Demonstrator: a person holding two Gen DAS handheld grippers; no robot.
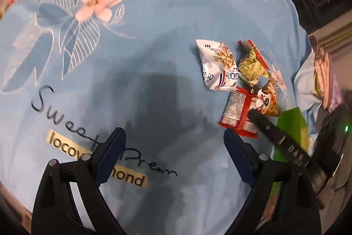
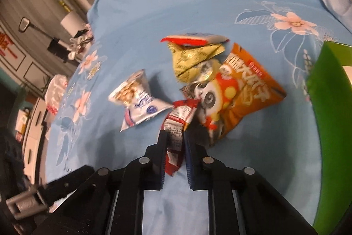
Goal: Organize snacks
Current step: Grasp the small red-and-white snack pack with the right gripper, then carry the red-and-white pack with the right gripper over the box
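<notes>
Right gripper is clamped on the red packet; left gripper gapes, holding nothing. Lift slow & straight, w/o dragging the orange bag, toward the green box.

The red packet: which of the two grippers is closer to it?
Right. The right gripper is shut on the red packet. The left gripper hangs open over bare blue cloth, beside the snacks, touching none.
</notes>
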